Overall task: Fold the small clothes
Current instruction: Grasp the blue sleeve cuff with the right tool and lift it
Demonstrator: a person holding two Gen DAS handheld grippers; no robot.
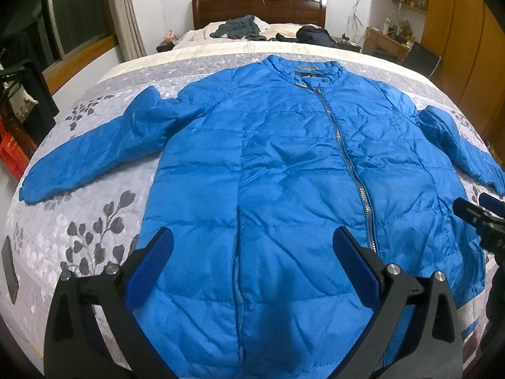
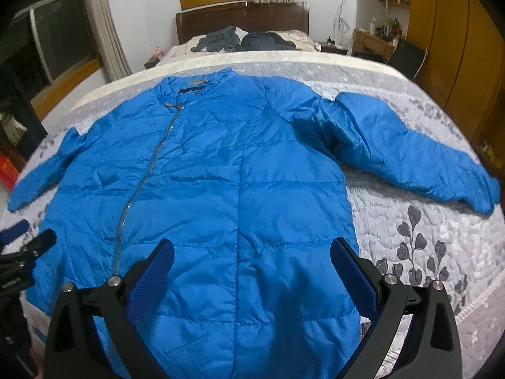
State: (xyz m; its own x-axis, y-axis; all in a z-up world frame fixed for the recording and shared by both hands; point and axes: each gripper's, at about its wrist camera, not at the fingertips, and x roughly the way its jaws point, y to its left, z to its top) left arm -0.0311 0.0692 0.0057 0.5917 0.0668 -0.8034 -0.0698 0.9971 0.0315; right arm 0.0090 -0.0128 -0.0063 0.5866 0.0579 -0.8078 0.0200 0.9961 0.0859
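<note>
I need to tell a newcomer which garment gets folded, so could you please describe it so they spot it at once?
Start at the big bed with the grey leaf-patterned quilt. Spread flat across its near half, sleeves out to both sides, lies the blue puffer jacket with a slanting metal zip. Unlike the dark clothes heaped by the headboard, it is bright blue and laid out.

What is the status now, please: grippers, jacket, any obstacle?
Left gripper open, right gripper open, both empty above the hem. Blue jacket flat on bed, zipped, sleeves spread, unfolded. Nothing on the jacket; dark clothes far by headboard.
</note>
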